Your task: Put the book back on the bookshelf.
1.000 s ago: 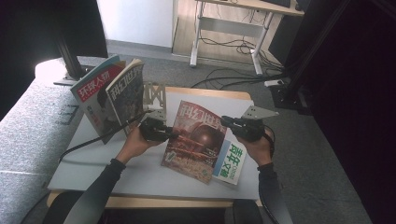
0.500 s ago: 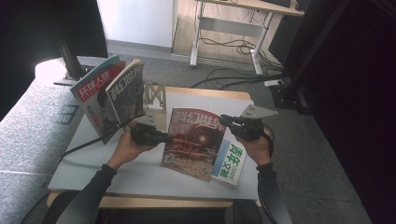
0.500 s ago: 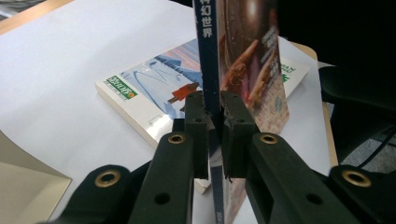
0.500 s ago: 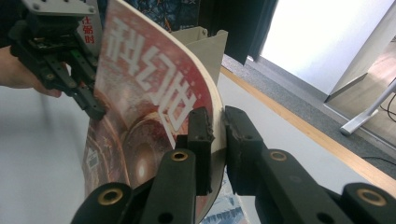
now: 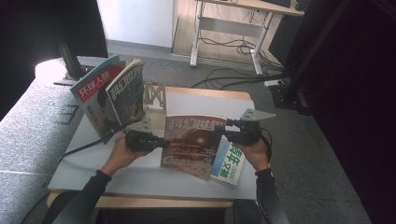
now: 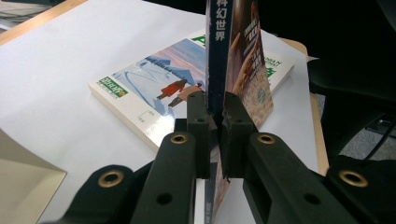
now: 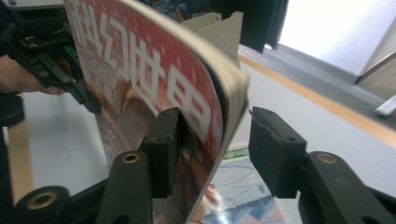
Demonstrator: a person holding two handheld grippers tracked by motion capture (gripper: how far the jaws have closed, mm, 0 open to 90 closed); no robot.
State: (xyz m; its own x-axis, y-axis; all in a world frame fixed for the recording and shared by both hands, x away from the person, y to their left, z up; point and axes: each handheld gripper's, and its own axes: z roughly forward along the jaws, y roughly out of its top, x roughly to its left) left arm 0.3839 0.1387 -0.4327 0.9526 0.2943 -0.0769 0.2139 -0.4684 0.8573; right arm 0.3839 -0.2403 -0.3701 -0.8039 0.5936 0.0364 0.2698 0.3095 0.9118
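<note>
A red magazine (image 5: 194, 144) with white characters is held up off the white table (image 5: 196, 100), tilted. My left gripper (image 5: 163, 141) is shut on its spine edge; in the left gripper view the pads (image 6: 198, 116) pinch the dark spine (image 6: 215, 56). My right gripper (image 5: 224, 135) is at the magazine's opposite edge. Its jaws have just been opening and now stand open, with the page edge (image 7: 219, 93) between them and a gap beside the right pad (image 7: 273, 144). A green and white book (image 5: 229, 163) lies flat under the magazine.
Two more magazines (image 5: 109, 95) stand upright at the table's left against a metal bookend (image 5: 154, 95). A grey padded surface (image 5: 28, 126) borders the table on the left. A desk frame and cables (image 5: 229, 37) lie beyond the far edge.
My left hand has shifted left and a little nearer along with the magazine's spine edge. The magazine now faces the camera more squarely. The right hand has stayed in place.
</note>
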